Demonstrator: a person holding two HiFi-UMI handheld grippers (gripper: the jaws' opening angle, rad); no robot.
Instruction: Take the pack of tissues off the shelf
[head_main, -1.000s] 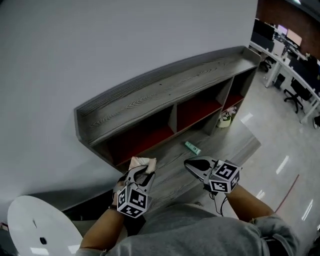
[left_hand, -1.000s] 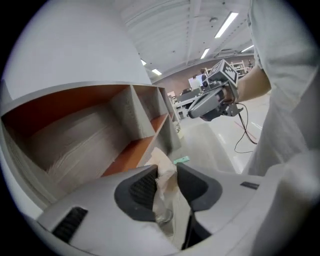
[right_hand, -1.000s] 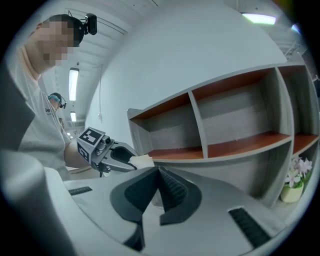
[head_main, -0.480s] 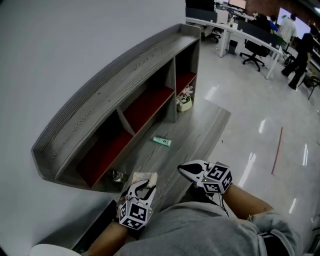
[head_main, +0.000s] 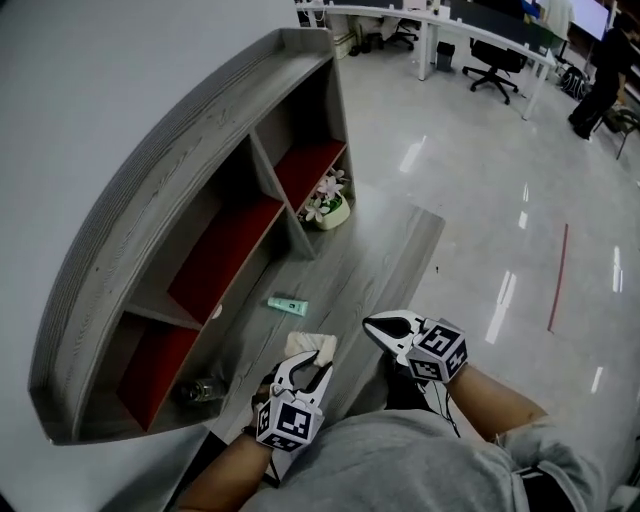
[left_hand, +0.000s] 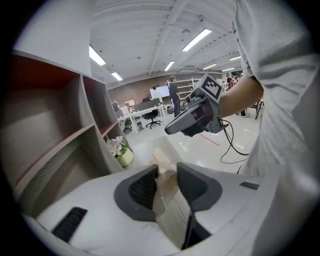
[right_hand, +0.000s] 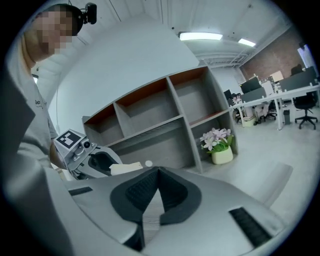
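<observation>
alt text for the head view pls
Seen from above, the left gripper holds a pack of tissues over a grey wooden counter, in front of a grey shelf with red-lined compartments. The right gripper is shut and empty beside it; a green tube and potted flowers sit nearby.

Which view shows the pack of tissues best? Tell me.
Left gripper view: the pack of tissues sits close up, clamped in the left hand-held gripper. Head view shows it small; right gripper view, only a pale edge.
</observation>
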